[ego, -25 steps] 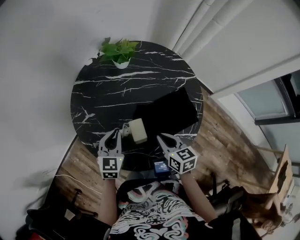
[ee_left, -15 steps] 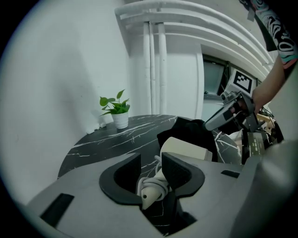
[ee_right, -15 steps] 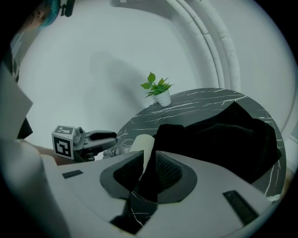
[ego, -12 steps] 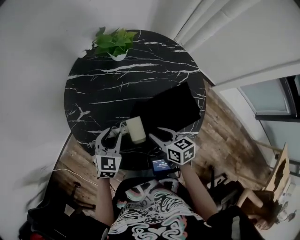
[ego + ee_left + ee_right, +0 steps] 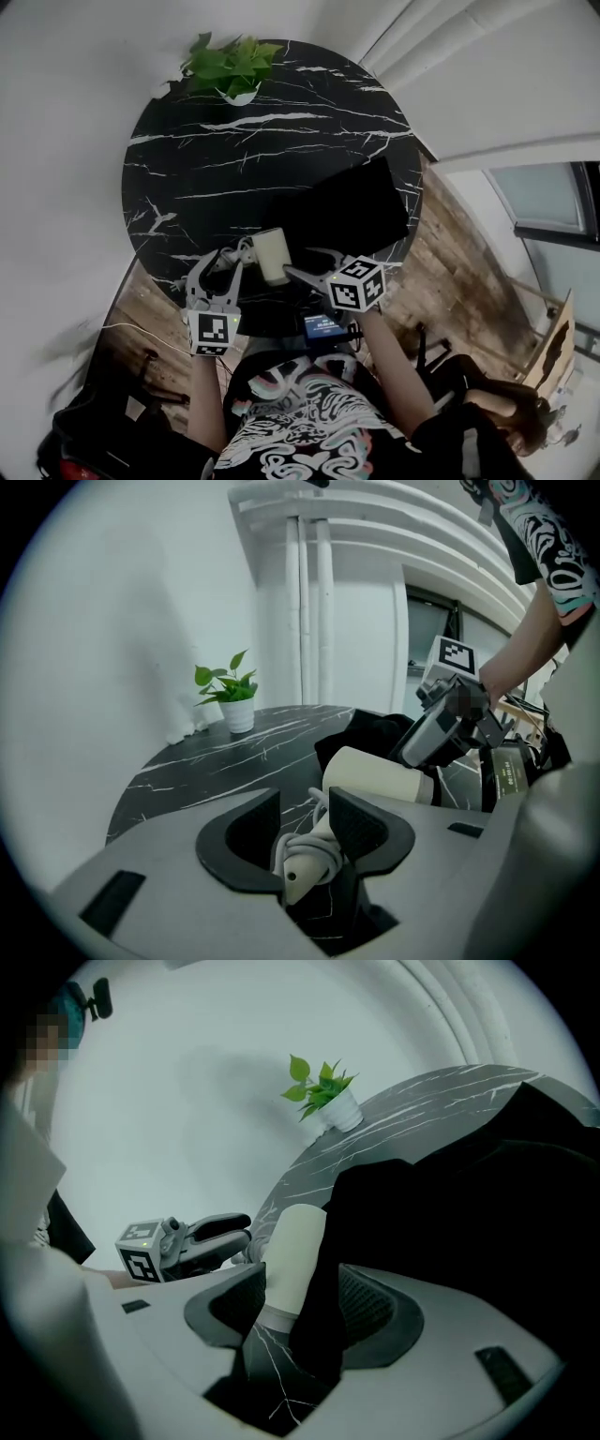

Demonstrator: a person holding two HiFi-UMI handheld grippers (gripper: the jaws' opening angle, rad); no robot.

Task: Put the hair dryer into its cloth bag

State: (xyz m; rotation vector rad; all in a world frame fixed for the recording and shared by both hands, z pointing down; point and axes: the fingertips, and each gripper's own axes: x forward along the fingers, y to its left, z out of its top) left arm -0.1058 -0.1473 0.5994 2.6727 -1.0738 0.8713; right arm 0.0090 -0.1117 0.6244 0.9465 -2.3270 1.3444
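Note:
A cream hair dryer [image 5: 271, 255] lies near the front edge of the round black marble table [image 5: 206, 159], with its barrel [image 5: 375, 776] against the black cloth bag [image 5: 342, 208]. My left gripper [image 5: 223, 267] has just been opening. Its jaws stand apart around the cord-wrapped handle [image 5: 306, 853], and a gap shows on the left side. My right gripper [image 5: 309, 264] has also just been opening and now stands wide. In the right gripper view its jaws [image 5: 305, 1288] straddle the dryer's barrel [image 5: 292, 1246] and the near edge of the bag [image 5: 469, 1204], without pressing on either.
A small potted plant [image 5: 230, 67] stands at the table's far edge. Wooden floor [image 5: 450, 281] shows to the right, white walls and a curtain behind. The person's torso is close against the table's near edge.
Both grippers have come down toward the table and their jaws have opened. The right gripper has rolled and slid in toward the dryer and the bag's edge. The dryer has stayed put.

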